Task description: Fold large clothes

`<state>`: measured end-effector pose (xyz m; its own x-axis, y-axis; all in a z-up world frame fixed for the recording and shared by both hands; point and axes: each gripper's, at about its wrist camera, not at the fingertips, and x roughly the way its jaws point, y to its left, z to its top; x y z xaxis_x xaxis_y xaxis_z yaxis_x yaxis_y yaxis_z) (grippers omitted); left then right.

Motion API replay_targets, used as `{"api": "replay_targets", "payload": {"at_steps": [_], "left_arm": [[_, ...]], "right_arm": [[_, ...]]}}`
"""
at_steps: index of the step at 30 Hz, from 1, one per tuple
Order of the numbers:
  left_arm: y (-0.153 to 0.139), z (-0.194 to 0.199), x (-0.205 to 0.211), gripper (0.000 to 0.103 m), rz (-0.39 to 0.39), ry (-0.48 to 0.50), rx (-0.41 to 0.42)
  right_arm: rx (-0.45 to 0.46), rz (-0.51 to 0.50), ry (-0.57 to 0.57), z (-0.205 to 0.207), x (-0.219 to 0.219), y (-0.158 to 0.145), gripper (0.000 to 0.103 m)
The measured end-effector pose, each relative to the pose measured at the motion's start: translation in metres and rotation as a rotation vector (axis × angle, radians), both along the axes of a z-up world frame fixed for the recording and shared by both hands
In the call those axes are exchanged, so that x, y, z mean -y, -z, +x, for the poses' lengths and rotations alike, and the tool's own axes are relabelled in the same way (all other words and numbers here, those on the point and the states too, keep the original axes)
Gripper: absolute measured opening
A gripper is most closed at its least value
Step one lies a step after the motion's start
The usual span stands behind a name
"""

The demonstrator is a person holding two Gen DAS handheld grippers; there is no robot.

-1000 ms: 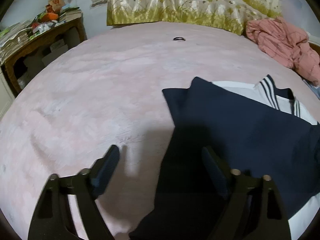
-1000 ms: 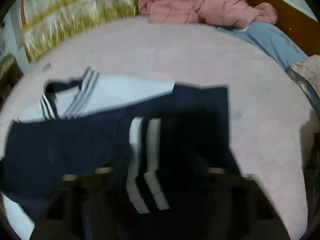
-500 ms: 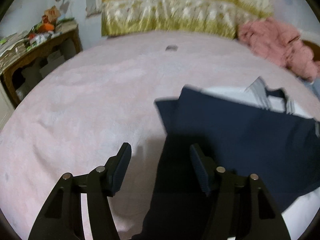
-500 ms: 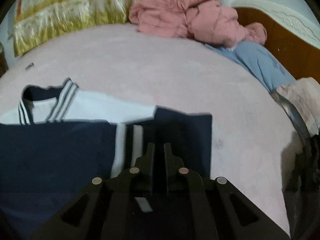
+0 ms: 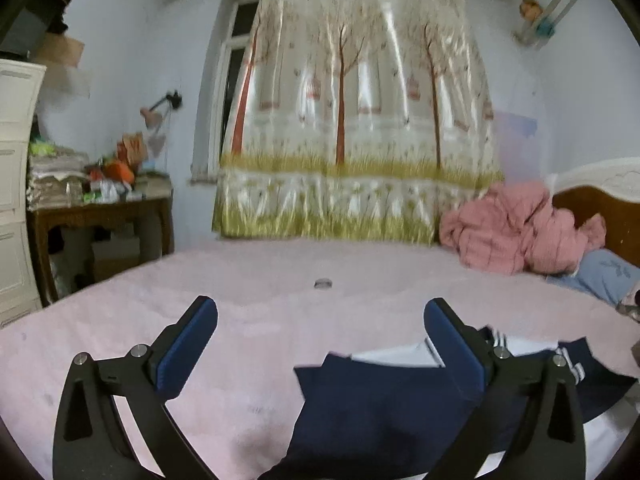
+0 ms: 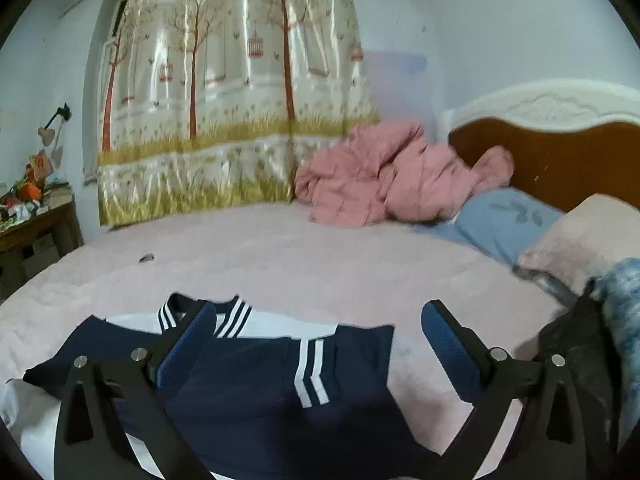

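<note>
We see the navy and white shirt lying flat on the pink bedspread, partly folded: navy panels are laid over the white body, the striped collar shows at the far edge, and a sleeve cuff with two white stripes rests on top near the middle.

Our left gripper stands with its jaws spread wide, having just been opening, and nothing is between them. The shirt lies below and toward the right of this claw; its near navy corner falls under the gap, and the right finger overlaps the white part and collar in the view, though the pads touch no cloth.

Our right gripper is likewise spread wide, its jaws also just opened, with no fabric pinched. From its view the shirt sits beneath and to the left: the left finger crosses in front of the collar area, the striped cuff lies in the gap between the fingers, and the right finger hangs over bare bedspread beyond the shirt's right edge. Both claws point roughly level across the bed, above the garment and apart from it.

Farther back, a crumpled pink quilt is heaped by the wooden headboard, with a blue pillow beside it. A curtain printed with trees hangs behind the bed, and a cluttered wooden table stands at the left. A small dark object lies on the bedspread well beyond the shirt; we cannot tell what it is.
</note>
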<state>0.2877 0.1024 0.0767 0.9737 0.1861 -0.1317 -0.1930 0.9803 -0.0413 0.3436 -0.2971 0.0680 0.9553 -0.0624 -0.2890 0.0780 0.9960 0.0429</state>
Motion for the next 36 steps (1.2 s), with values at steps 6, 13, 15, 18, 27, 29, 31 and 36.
{"api": "replay_targets", "payload": {"at_steps": [6,13,15,18,27,29,31,36], "left_arm": [[-0.008,-0.015,0.009,0.103,0.010,0.020,0.055],[-0.018,-0.060,0.029,0.103,0.001,0.077,0.109],[-0.010,-0.088,0.037,0.103,0.009,0.102,0.121],[0.011,-0.121,0.048,0.103,0.001,0.152,0.092],[0.039,-0.169,0.066,0.103,0.034,0.167,0.032],[0.044,-0.172,0.067,0.103,0.045,0.160,0.011],[0.049,-0.175,0.068,0.103,0.061,0.154,-0.009],[0.067,-0.184,0.067,0.103,0.087,0.136,-0.049]], "right_arm": [[0.039,-0.020,0.006,-0.015,-0.009,-0.004,0.103],[0.012,0.020,-0.148,-0.058,-0.018,-0.007,0.103],[-0.009,0.058,-0.200,-0.080,-0.018,-0.001,0.103],[-0.043,0.025,-0.191,-0.116,-0.023,0.012,0.103],[-0.094,-0.034,-0.137,-0.191,-0.032,0.035,0.103],[-0.101,-0.035,-0.135,-0.199,-0.031,0.037,0.103],[-0.111,-0.040,-0.137,-0.206,-0.029,0.038,0.103],[-0.146,-0.048,-0.152,-0.209,-0.032,0.047,0.103]]}}
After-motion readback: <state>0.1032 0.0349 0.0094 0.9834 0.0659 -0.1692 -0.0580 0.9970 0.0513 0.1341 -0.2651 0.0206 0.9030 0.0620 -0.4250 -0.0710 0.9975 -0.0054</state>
